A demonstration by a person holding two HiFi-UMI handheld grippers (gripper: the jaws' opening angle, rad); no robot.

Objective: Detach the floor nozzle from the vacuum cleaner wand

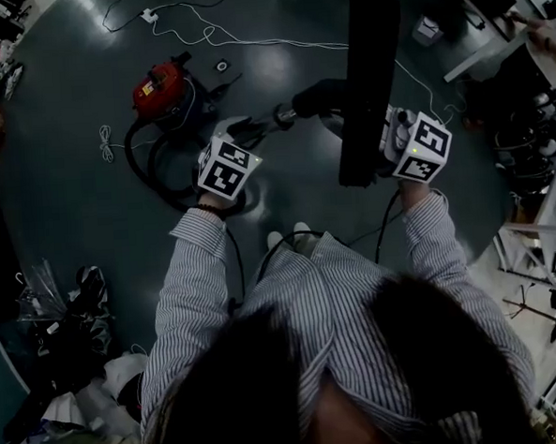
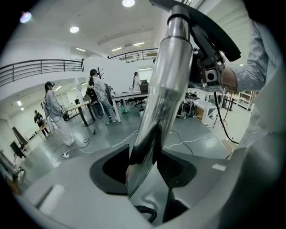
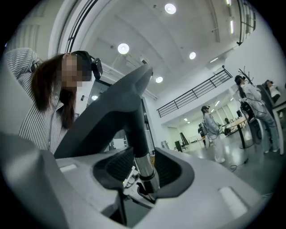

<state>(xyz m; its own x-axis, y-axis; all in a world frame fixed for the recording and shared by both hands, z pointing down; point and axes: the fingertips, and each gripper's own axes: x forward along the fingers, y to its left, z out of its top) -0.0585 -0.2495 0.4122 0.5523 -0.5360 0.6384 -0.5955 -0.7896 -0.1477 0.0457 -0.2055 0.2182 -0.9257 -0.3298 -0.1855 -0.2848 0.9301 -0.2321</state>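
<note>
The black floor nozzle [image 1: 368, 79] stands on end in the air in front of me, joined by a dark elbow [image 1: 317, 97] to the silver wand [image 1: 279, 118]. My left gripper [image 1: 240, 134] is shut on the wand. In the left gripper view the shiny wand [image 2: 156, 103] runs up between both pads of the left gripper [image 2: 145, 167] toward the nozzle [image 2: 210, 31]. My right gripper [image 1: 395, 136] sits beside the nozzle's lower end. In the right gripper view the nozzle's metal neck [image 3: 145, 170] stands between the right gripper's [image 3: 143, 172] parted jaws, with a gap at the left pad.
A red vacuum canister [image 1: 160, 87] with its black hose [image 1: 153, 168] lies on the dark floor ahead to the left. White cables [image 1: 248, 40] trail across the floor. Bags and clutter [image 1: 68, 314] lie at the left, racks [image 1: 537, 154] at the right. Several people [image 2: 53, 107] stand at distant tables.
</note>
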